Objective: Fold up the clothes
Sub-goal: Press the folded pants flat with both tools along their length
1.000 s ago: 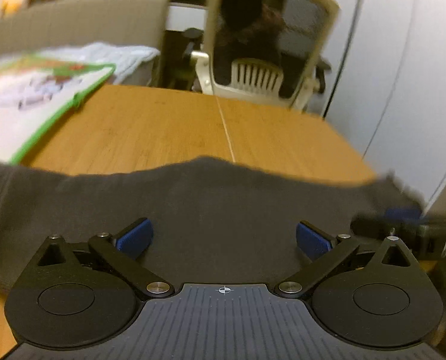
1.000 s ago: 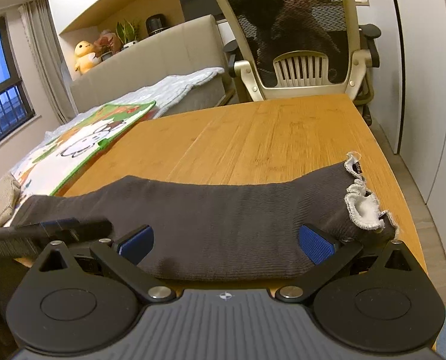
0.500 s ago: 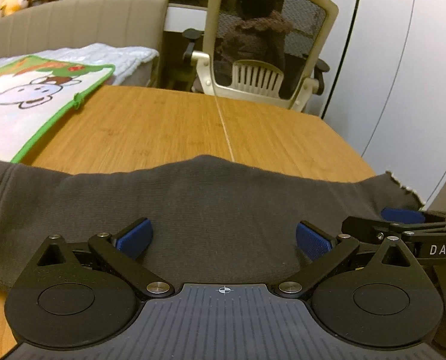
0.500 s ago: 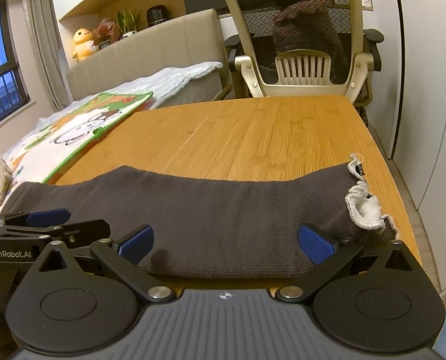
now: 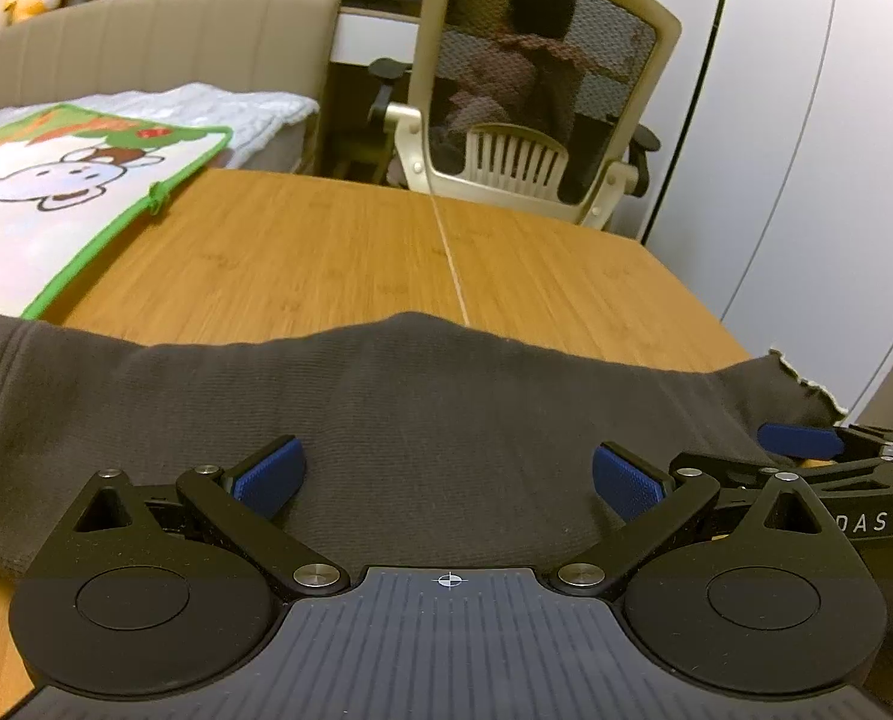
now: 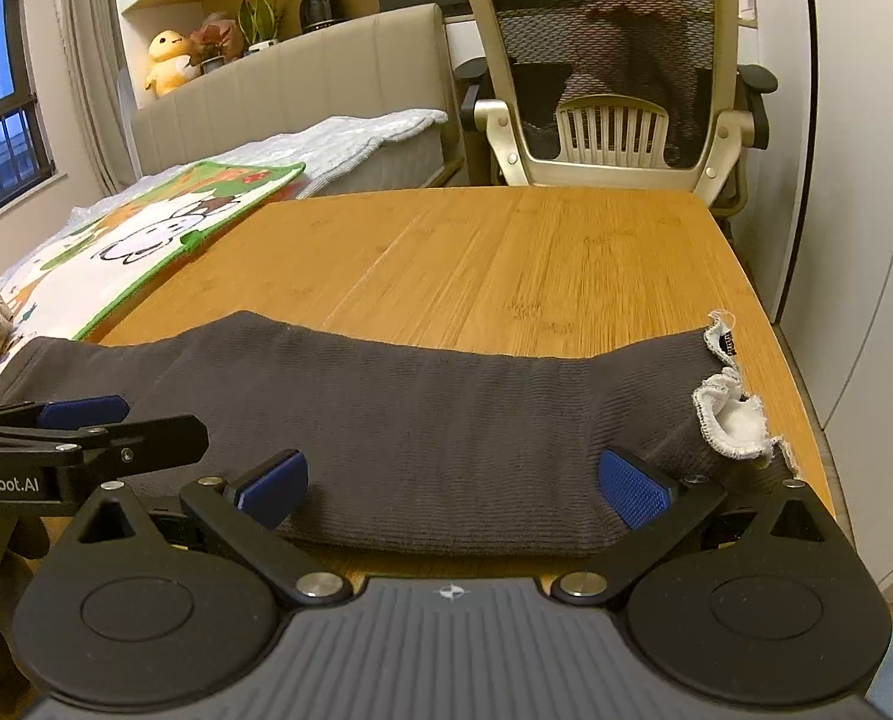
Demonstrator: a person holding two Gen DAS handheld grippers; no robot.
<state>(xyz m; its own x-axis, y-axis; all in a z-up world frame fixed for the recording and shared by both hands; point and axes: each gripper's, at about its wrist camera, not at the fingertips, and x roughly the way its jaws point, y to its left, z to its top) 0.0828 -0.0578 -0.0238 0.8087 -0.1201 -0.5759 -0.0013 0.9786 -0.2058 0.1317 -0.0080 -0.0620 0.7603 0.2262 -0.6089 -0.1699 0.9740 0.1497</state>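
A dark grey folded garment (image 5: 386, 408) lies across the near edge of the wooden table (image 5: 338, 240); its white-lined cuff (image 6: 728, 414) shows at the right end. My left gripper (image 5: 446, 480) hangs open just over the garment's near side, blue pads apart, nothing between them. My right gripper (image 6: 452, 483) is open too, at the garment's near edge by the cuff. Each gripper shows in the other's view: the right one (image 5: 806, 450) at far right, the left one (image 6: 80, 420) at far left.
A mesh office chair (image 6: 614, 78) stands at the table's far end. A cartoon-print mat with green edging (image 5: 56, 198) lies on the bed to the left, beside a white blanket (image 6: 350, 132). White cabinet doors (image 5: 806, 150) run along the right.
Both cameras have drawn back slightly and steadied. The other gripper has come further into each view. The garment lies as before, and both grippers stay open.
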